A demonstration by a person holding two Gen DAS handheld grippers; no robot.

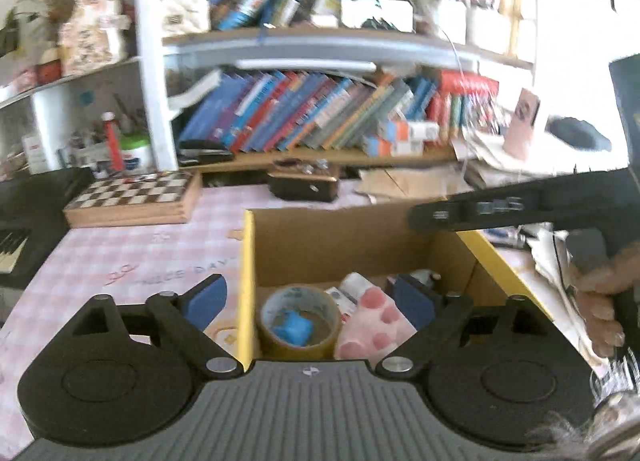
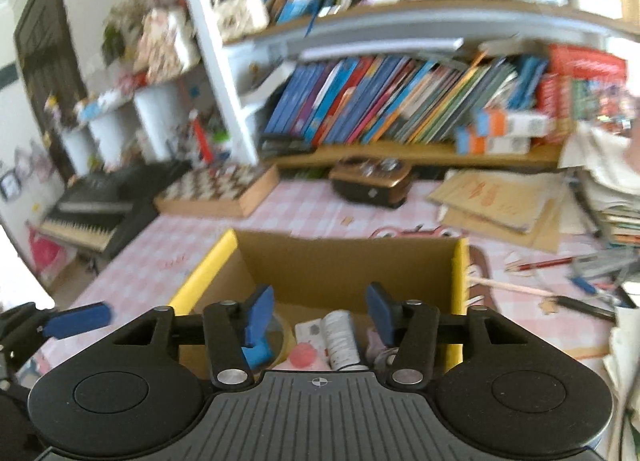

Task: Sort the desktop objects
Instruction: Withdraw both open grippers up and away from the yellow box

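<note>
Right now both my grippers hang empty over the yellow-rimmed cardboard box (image 1: 360,237) on the pink checked tablecloth (image 1: 132,245): left gripper (image 1: 316,297) spread wide, right gripper (image 2: 320,309) partly apart. Inside lie a tape roll (image 1: 298,321) ringing something blue, and a pink paw-shaped plush (image 1: 376,321).

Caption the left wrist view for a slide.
Left gripper open above a cardboard box holding a tape roll and pink paw toy.
</note>
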